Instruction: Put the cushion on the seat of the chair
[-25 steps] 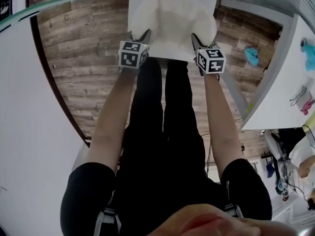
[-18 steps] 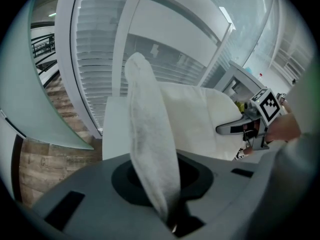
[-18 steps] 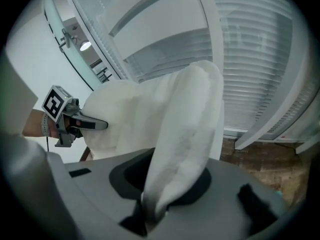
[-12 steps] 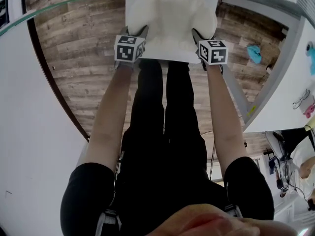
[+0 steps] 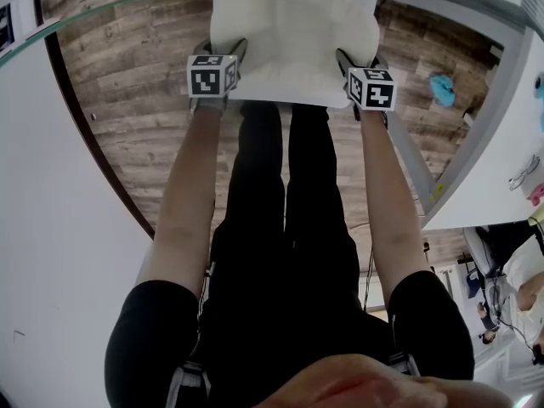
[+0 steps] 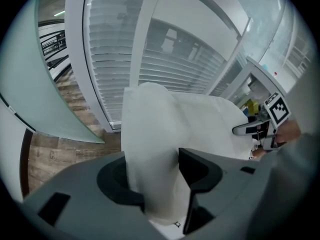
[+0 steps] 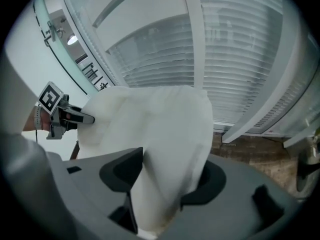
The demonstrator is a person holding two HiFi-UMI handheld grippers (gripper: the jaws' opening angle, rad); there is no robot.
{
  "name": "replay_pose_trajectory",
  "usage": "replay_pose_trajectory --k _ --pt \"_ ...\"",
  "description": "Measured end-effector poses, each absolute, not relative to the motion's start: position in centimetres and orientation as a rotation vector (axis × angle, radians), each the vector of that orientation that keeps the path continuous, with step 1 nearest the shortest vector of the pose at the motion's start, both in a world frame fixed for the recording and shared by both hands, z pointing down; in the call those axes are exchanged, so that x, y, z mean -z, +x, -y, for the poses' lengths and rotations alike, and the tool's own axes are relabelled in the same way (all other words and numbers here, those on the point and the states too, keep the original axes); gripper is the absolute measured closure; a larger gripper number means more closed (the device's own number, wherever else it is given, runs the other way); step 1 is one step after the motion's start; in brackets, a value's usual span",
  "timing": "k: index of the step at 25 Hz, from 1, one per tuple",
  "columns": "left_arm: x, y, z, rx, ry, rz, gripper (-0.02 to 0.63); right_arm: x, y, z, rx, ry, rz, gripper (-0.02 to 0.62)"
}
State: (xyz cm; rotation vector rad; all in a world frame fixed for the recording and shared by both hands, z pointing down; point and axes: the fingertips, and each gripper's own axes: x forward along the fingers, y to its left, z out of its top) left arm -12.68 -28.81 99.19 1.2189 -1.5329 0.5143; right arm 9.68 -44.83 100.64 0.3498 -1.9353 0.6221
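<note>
The white cushion [image 5: 293,36] lies on the white seat of the chair [image 5: 280,99], above the wooden floor [image 5: 136,75]. The left claw [image 6: 160,179] and the right claw [image 7: 165,184] are at its two near corners. Both claws have just been opening and are now released. A puffed cushion corner is between the jaws of each, not pinched.

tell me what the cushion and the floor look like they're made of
Cushion: soft white fabric, probably over padding, matte; it puffs and creases at the edges. Floor: wood planks or wood-look laminate, low sheen; grain, knots and board seams show.
</note>
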Motion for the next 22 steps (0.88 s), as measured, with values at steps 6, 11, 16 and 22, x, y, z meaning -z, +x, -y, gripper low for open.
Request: replay_pose_trajectory --k 6,11,16,22 --pt "-99.6 -13.0 28.5 -0.54 1.201 1.557 0.351 -101.3 10.1 45.7 -0.574 0.39 1.922 0.282" --pt "-99.8 -14.0 27.6 -0.592 1.153 1.607 0.287 -101.6 10.7 46.8 -0.551 0.445 1.885 0.255" --pt "-99.2 -15.5 26.6 -0.612 1.114 1.656 0.258 -101.3 11.5 47.4 -0.544 0.495 1.873 0.232" --pt "-97.0 -16.0 26.8 -0.564 1.113 1.695 0.255 -98.6 10.8 47.5 -0.576 0.499 1.925 0.232"
